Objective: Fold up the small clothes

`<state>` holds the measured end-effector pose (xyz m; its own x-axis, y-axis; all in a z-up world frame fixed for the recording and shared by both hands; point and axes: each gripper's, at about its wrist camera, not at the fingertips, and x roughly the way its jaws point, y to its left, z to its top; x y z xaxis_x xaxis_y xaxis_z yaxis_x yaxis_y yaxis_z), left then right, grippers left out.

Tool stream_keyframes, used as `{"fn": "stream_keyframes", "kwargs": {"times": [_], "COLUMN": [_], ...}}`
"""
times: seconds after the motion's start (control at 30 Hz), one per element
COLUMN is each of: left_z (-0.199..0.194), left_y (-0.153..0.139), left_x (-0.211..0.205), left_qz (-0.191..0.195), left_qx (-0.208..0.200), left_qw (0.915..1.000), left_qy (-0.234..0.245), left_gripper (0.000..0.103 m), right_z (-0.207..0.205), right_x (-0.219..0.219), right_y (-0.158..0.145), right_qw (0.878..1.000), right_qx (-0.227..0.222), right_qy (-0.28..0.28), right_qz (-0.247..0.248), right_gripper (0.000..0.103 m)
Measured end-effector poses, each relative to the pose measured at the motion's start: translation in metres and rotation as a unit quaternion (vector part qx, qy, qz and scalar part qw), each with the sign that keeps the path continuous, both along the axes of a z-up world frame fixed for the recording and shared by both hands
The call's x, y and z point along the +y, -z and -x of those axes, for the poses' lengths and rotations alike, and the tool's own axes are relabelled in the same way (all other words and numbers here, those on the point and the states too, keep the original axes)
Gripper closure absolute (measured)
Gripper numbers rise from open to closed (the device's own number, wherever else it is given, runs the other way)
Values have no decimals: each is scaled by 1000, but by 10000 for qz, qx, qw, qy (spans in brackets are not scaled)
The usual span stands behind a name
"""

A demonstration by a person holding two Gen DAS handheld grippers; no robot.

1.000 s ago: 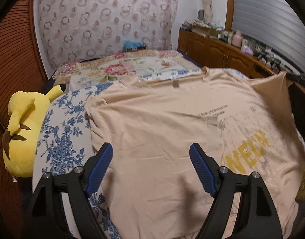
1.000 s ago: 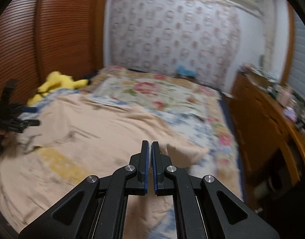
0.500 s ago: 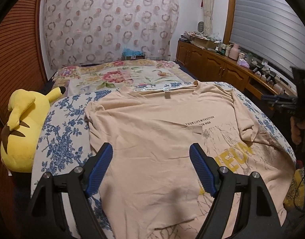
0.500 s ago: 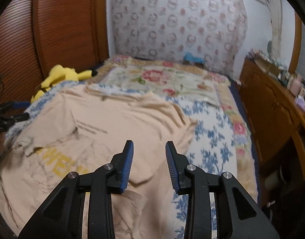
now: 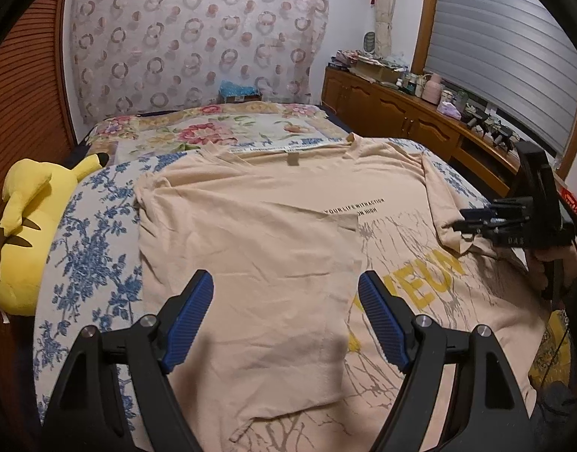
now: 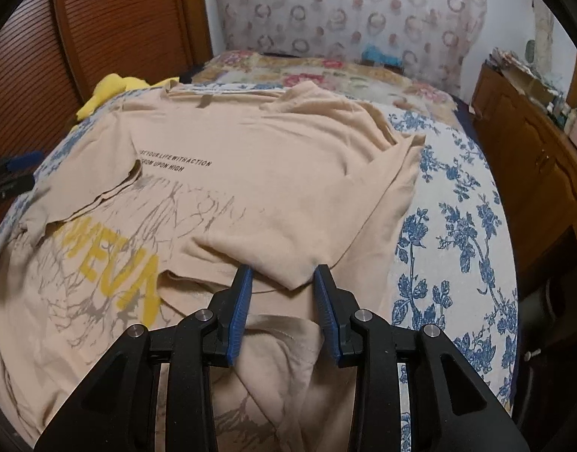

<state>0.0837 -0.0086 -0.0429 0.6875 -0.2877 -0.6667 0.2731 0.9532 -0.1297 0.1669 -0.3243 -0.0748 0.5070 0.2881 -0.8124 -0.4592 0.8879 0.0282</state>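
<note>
A beige T-shirt [image 5: 250, 226] with yellow letters and black text lies spread on the bed, its left side folded inward over the print. It also shows in the right wrist view [image 6: 273, 173], with its right sleeve folded inward. My left gripper [image 5: 286, 303] is open and empty, hovering over the folded left part. My right gripper [image 6: 282, 282] is open, its jaws either side of the folded sleeve's tip. The right gripper also shows at the shirt's right edge in the left wrist view [image 5: 472, 222].
The bed has a blue-flowered sheet [image 5: 89, 248] and a floral quilt [image 5: 213, 135] at the far end. A yellow plush toy [image 5: 21, 233] lies at the bed's left edge. A wooden cabinet [image 6: 533, 150] with clutter runs along the right. A wooden slatted wall [image 6: 111, 22] stands at left.
My right gripper carried the right sleeve inward over the shirt, then opened and let it go. It now sits lower, around the sleeve's tip. The left gripper stayed open.
</note>
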Motion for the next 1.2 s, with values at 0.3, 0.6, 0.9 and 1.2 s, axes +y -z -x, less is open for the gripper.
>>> {"fn": "stream_keyframes", "kwargs": {"times": [0.3, 0.6, 0.9, 1.2], "left_z": [4, 7, 8, 10], "left_y": [-1, 1, 1, 3], "left_x": [-1, 6, 5, 2], "left_qz": [7, 94, 121, 151], "left_qx": [7, 43, 49, 69], "left_qw": [10000, 9999, 9999, 9999], "left_qy": [-11, -69, -67, -27], "left_gripper": [23, 23, 23, 23], "right_z": [-18, -41, -25, 17], "right_x": [32, 57, 40, 15], "right_y": [-10, -40, -46, -22], "right_qw": [9985, 9973, 9968, 9990], "right_qx": [-77, -418, -455, -354], "right_qy": [-537, -512, -453, -263], "right_qz": [20, -323, -469, 87], "right_gripper": [97, 93, 55, 55]}}
